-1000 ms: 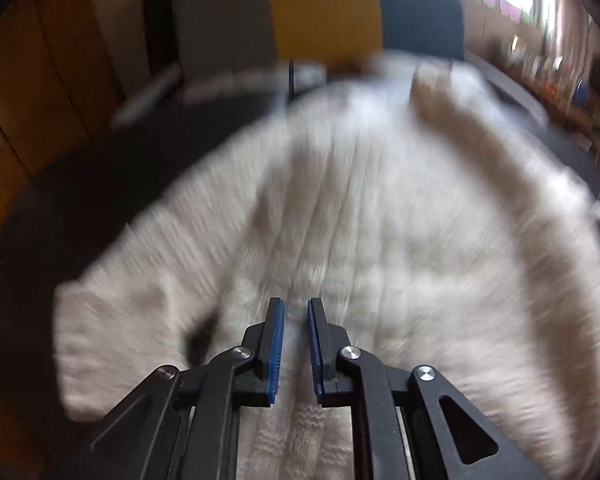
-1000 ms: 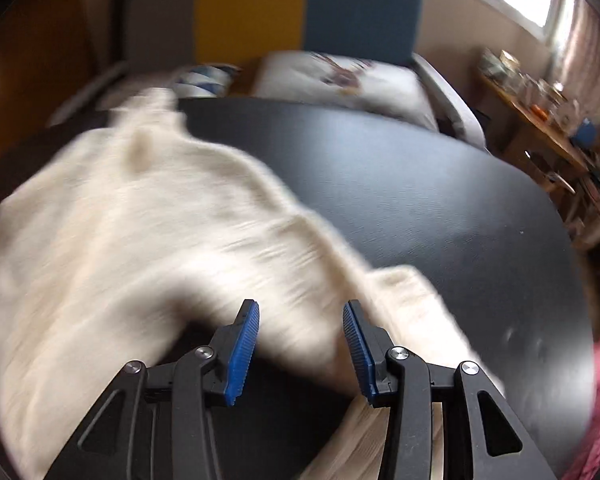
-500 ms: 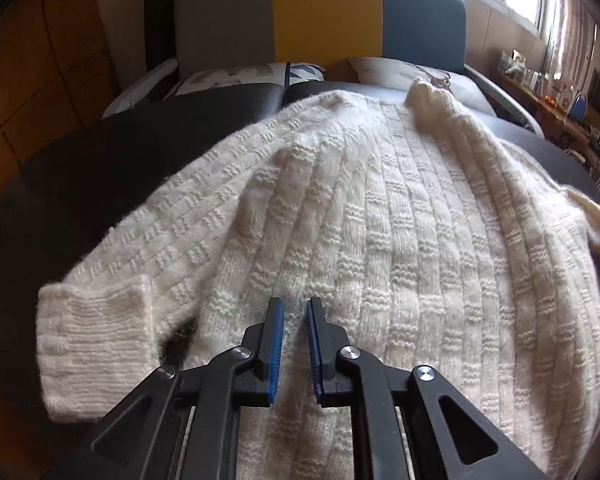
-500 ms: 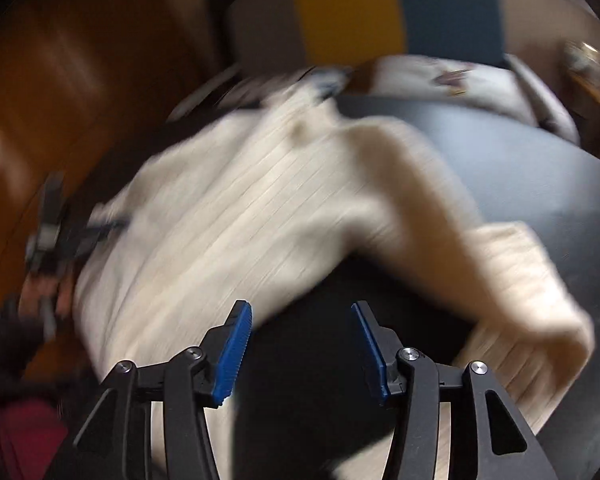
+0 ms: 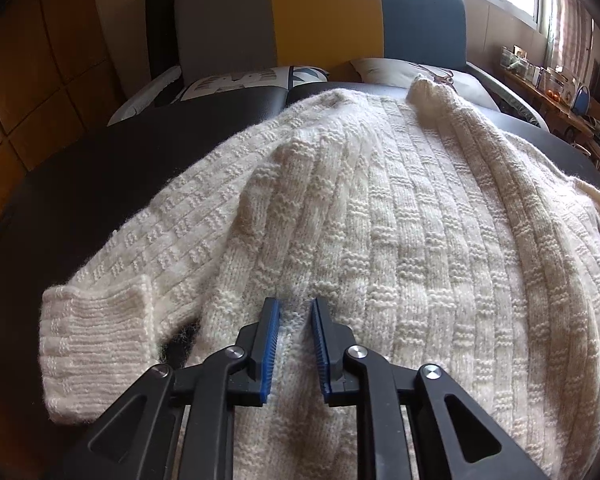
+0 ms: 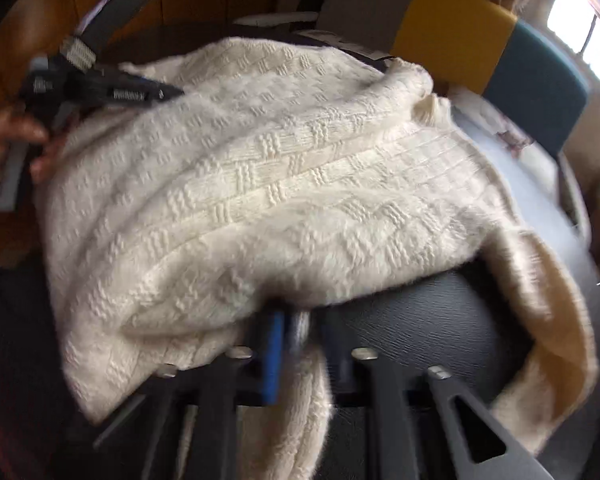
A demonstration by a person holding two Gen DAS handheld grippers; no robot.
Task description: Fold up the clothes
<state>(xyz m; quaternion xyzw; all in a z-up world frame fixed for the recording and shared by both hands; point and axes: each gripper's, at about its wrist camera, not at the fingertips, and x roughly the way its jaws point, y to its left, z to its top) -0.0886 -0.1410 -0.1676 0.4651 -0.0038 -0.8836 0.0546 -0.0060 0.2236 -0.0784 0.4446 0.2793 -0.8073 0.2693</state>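
Observation:
A cream cable-knit sweater (image 5: 380,220) lies spread over a black table (image 5: 80,184). Its left sleeve, with a ribbed cuff (image 5: 92,344), points toward me at the near left. My left gripper (image 5: 294,320) sits at the near hem, its blue pads close together with a ridge of knit pinched between them. In the right wrist view the sweater (image 6: 260,184) bulges up in a heap. My right gripper (image 6: 300,340) is blurred, its jaws narrowed on the fabric edge that hangs between them. The left gripper (image 6: 112,90) shows at the far side, held by a hand (image 6: 16,140).
A sofa with a grey, yellow and teal back (image 5: 320,20) and cushions (image 5: 240,80) stands behind the table. Wooden panels line the left wall. A cluttered shelf (image 5: 560,92) runs under the window on the right. Bare black tabletop (image 6: 420,328) shows beside the right gripper.
The right gripper swung left across the sweater and its jaws went from wide apart to narrow on the fabric edge. The left gripper kept its hold and the view steadied.

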